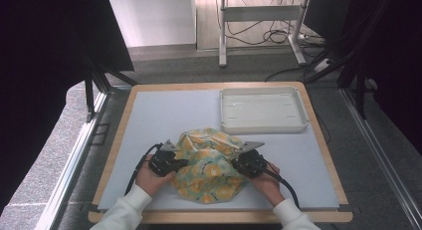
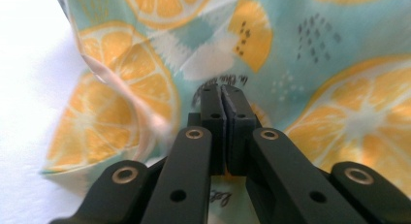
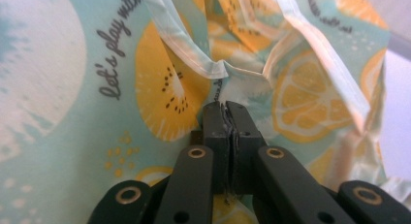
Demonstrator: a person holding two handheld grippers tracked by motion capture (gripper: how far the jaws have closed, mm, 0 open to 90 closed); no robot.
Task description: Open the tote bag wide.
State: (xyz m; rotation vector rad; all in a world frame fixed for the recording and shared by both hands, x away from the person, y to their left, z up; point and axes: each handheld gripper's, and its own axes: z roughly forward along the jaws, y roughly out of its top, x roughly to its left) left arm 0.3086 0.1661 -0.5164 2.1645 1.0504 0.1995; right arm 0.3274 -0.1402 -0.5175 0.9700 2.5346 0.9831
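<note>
A crumpled cloth (image 1: pixel 209 163) printed with orange and lemon slices on pale teal lies bunched at the front middle of the table. My left gripper (image 1: pixel 171 163) is at its left side, jaws pressed together against the fabric (image 2: pixel 291 54); the left gripper (image 2: pixel 222 95) shows no clear fold between its pads. My right gripper (image 1: pixel 244 163) is at the cloth's right side. In the right gripper view the right gripper (image 3: pixel 225 112) is shut with a thin edge of the cloth (image 3: pixel 145 88) pinched between its jaws, and a hem (image 3: pixel 194 54) folds above the tips.
A white shallow tray (image 1: pixel 262 125) stands at the back right of the pale mat (image 1: pixel 164 115). The wooden table edge (image 1: pixel 114 140) frames the mat. A metal stand with cables (image 1: pixel 259 21) is on the floor behind.
</note>
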